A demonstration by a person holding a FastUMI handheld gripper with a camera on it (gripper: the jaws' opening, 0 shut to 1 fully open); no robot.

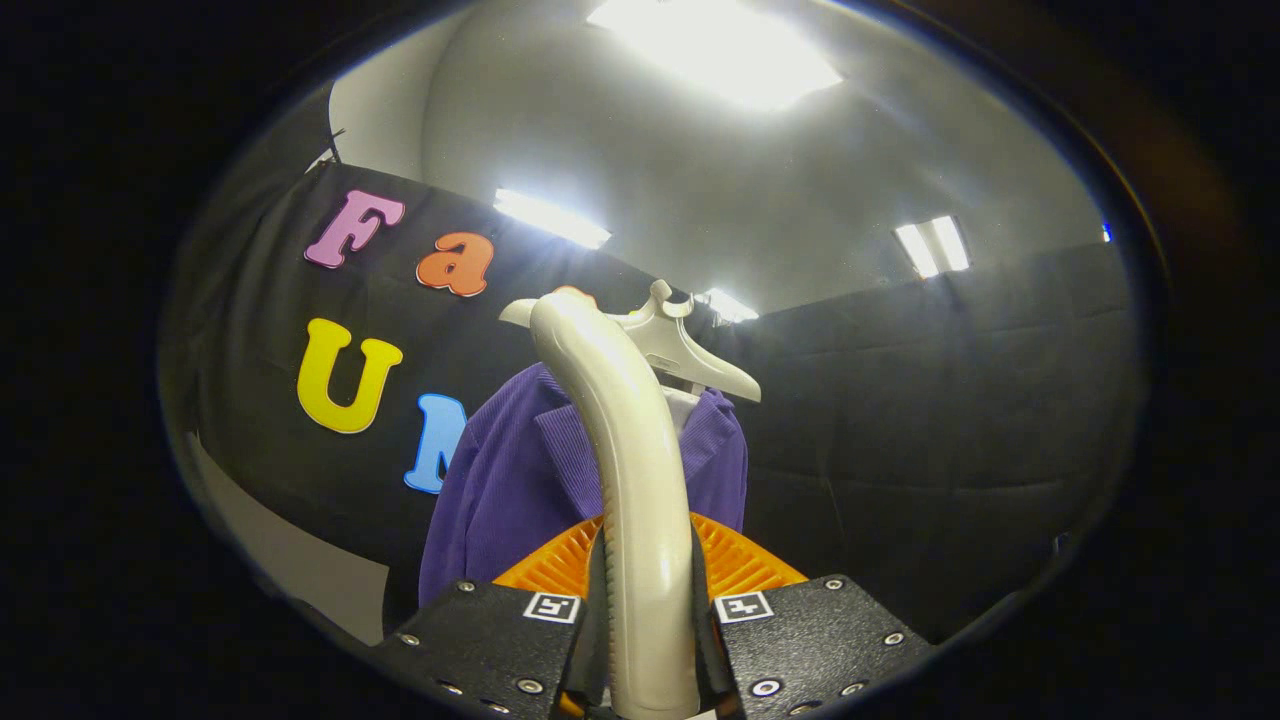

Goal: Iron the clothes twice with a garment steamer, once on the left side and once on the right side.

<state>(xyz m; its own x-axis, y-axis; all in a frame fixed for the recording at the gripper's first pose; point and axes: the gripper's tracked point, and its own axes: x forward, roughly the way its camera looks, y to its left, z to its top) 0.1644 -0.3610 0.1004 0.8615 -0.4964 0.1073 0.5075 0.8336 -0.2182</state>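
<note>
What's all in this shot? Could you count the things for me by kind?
Garment steamer, handle clamped between the jaws of the gripper: 1
Purple jacket, hanging just beyond the steamer: 1
Pale hanger carrying the jacket: 1
Lit ceiling lights: 4
Total: 7

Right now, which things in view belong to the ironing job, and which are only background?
Job:
- garment steamer, its handle clamped between the gripper fingers
- purple jacket just beyond, on a hanger

Background:
- black cloth wall
- ceiling lights
</note>
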